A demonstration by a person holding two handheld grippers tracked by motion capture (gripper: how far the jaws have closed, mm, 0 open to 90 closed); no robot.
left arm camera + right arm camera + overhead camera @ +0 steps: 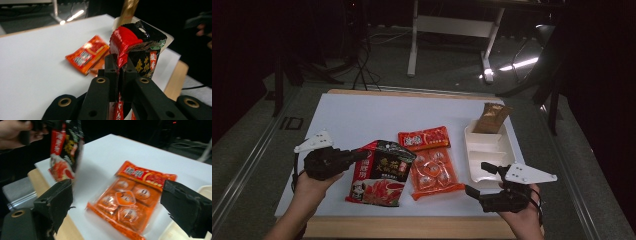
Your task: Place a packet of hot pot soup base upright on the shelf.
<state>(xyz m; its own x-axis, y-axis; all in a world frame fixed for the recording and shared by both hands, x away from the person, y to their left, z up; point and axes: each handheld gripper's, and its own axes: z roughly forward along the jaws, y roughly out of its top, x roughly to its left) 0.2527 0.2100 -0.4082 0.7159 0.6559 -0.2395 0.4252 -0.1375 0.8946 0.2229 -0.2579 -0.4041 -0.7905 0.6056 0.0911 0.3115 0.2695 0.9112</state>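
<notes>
Brown packet upright in white tray's far compartment.

Right gripper: two black jaws stand wide apart at the lower left and lower right of the frame, nothing between them. Centre: orange packet of wrapped pieces, flat on the white table. Upper left: a hand beside a hanging black-and-red pouch, slightly blurred. Lower right corner: a pale tray edge.
</notes>
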